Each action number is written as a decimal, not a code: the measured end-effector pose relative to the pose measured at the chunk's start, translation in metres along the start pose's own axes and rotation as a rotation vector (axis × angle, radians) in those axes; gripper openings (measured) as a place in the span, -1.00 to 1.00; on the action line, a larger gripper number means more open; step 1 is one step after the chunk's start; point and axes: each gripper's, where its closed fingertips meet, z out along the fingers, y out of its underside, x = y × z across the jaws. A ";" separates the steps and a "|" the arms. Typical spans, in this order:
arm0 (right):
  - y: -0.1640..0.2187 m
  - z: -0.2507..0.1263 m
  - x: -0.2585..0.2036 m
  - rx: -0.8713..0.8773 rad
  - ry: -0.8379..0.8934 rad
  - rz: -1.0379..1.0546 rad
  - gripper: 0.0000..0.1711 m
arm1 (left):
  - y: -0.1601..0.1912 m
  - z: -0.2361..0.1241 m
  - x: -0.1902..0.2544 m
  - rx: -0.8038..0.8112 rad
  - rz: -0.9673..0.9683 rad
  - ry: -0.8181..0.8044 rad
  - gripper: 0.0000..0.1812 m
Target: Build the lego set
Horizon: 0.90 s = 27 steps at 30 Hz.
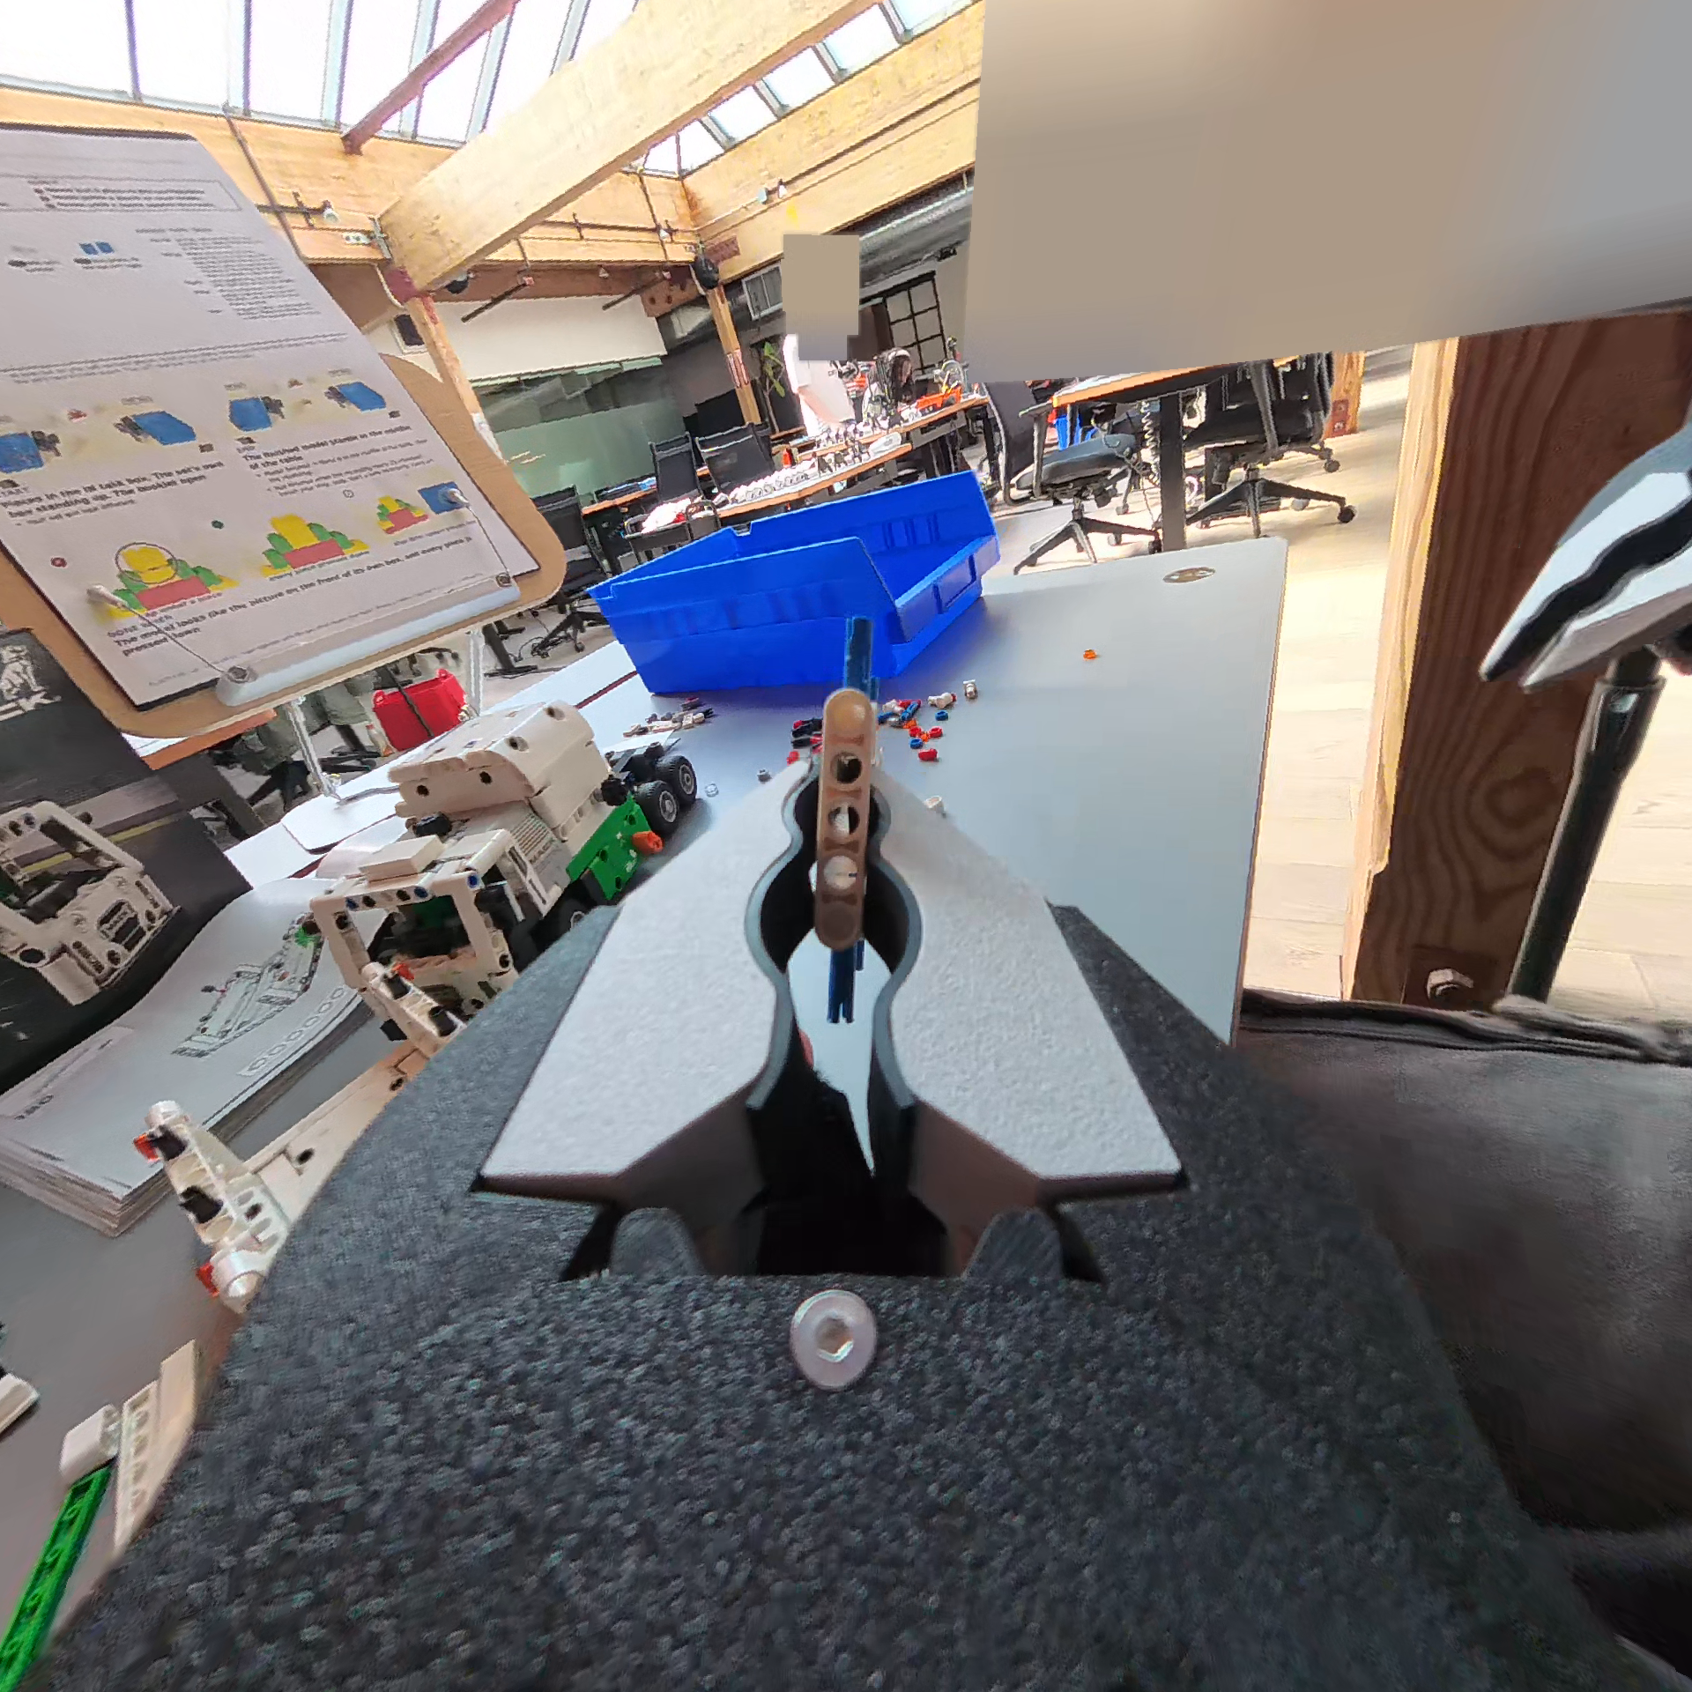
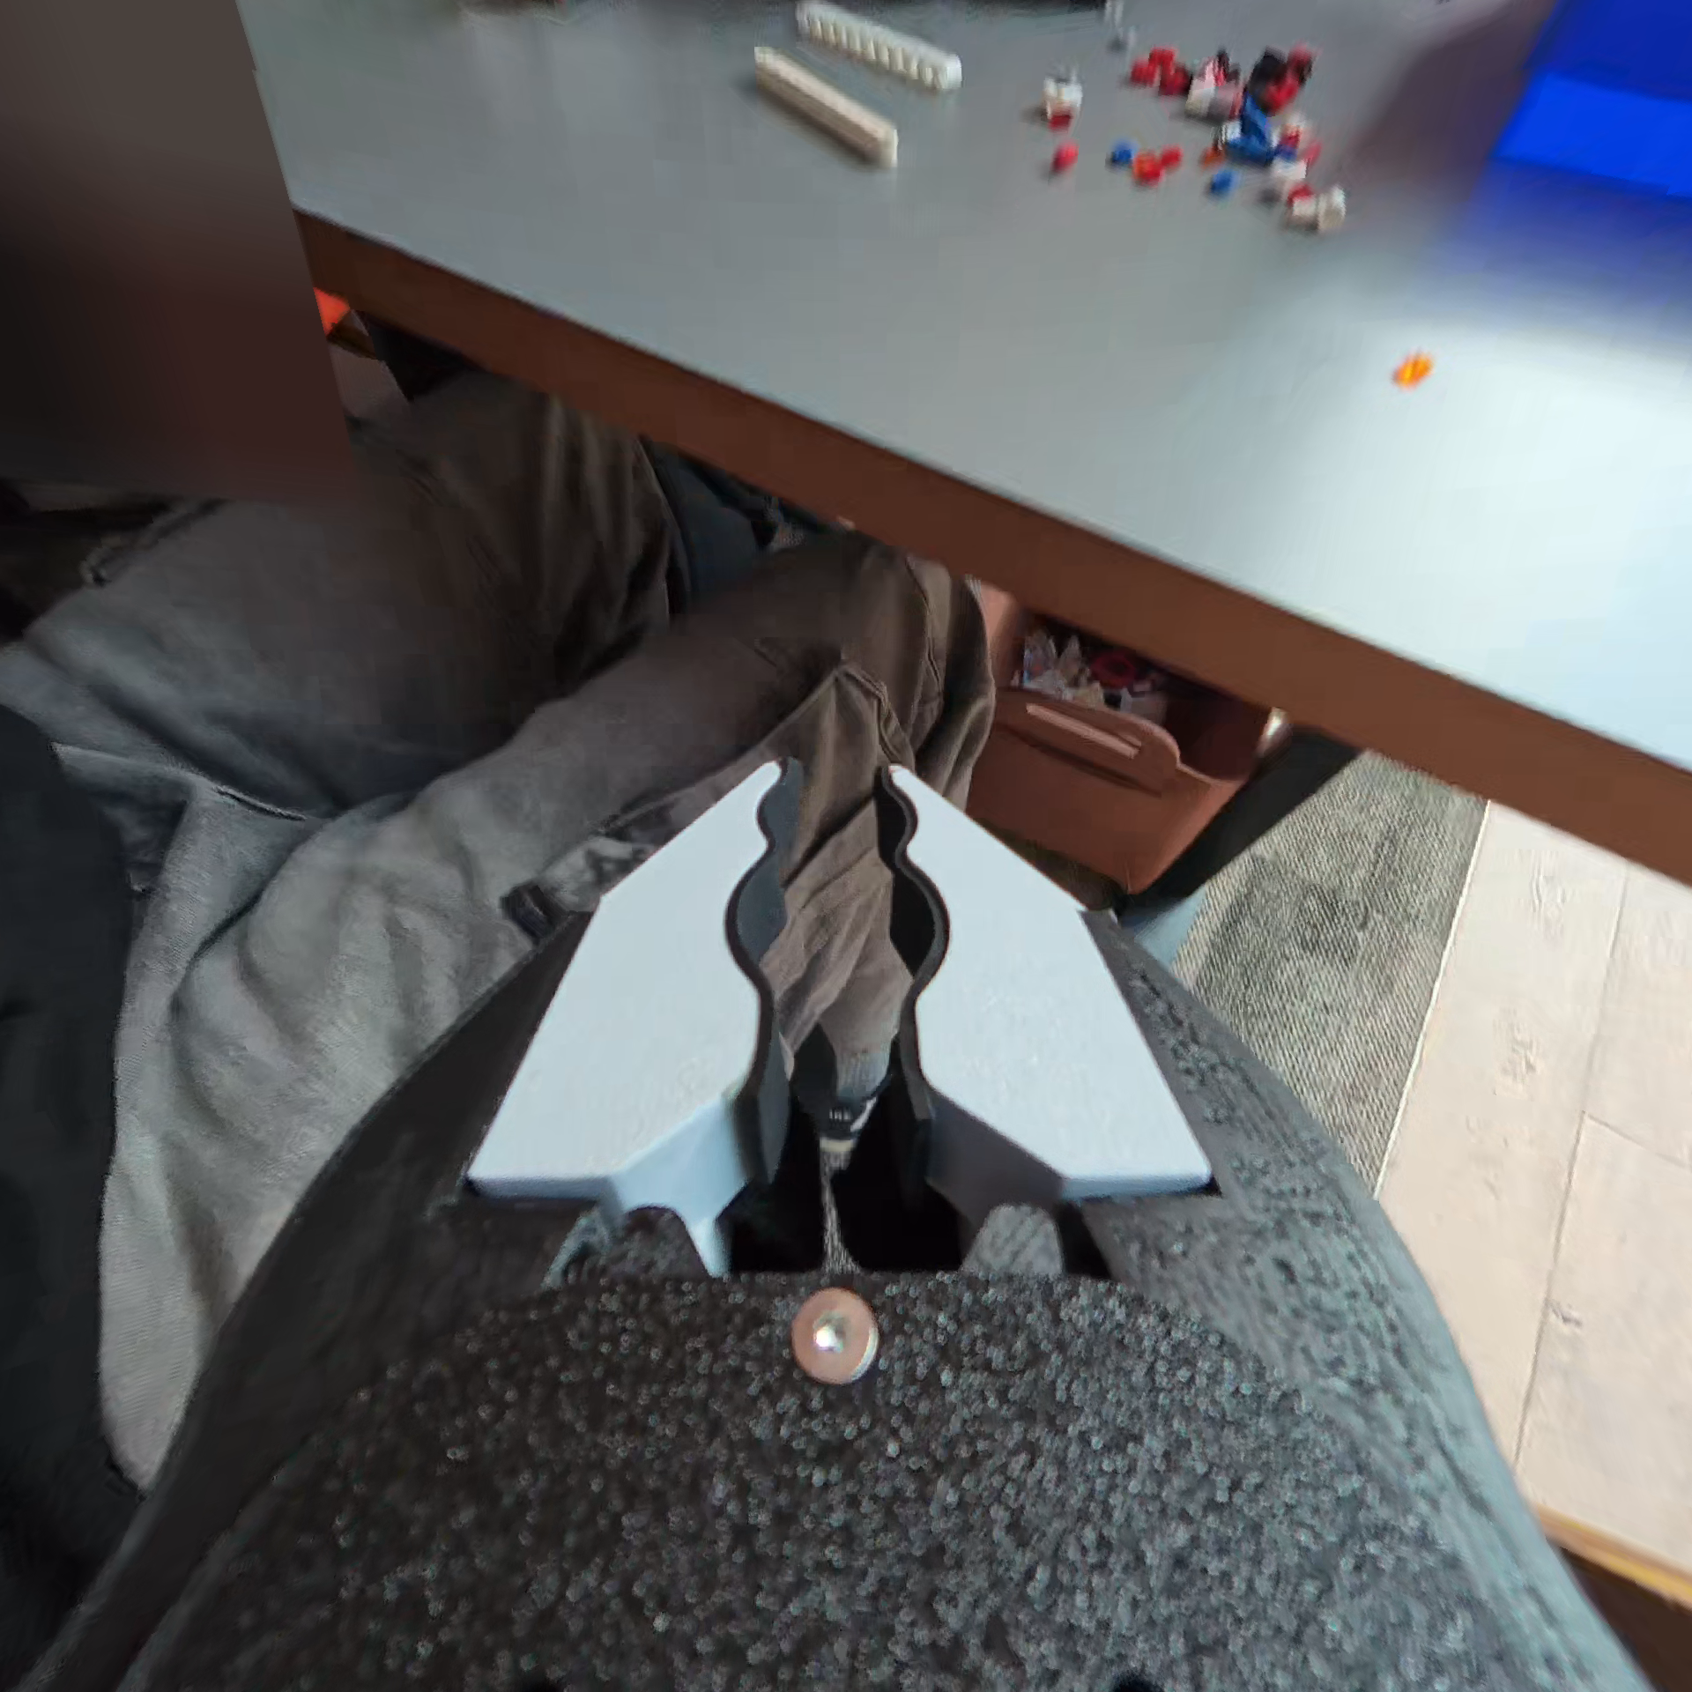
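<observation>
My left gripper is shut on a tan lego beam with holes, held upright above the table; a thin blue axle stands behind the beam and shows again below it. A partly built white and green lego truck stands on the table to the left. Small loose red, blue and white pieces lie beyond the gripper. My right gripper is open and empty, held off the table's front edge above the person's lap. The loose pieces and two white beams show on the table in the right wrist view.
A blue bin sits at the back of the grey table. An instruction sheet on a stand and booklets are at the left. A wooden post stands at the right. A small orange piece lies alone. My left tips are about 35 cm from the small orange piece, my right tips only 20 cm.
</observation>
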 end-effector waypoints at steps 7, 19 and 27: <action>0.221 -0.024 0.048 -0.200 0.248 0.089 -0.73 | 0.003 0.002 -0.006 -0.019 0.040 -0.065 -1.00; 0.710 0.032 0.056 -0.399 0.658 0.665 -0.84 | 0.003 -0.002 -0.023 -0.012 0.003 -0.149 -1.00; 0.786 0.071 0.072 -0.452 0.760 0.794 -0.84 | 0.005 0.000 -0.034 -0.019 -0.073 -0.170 -1.00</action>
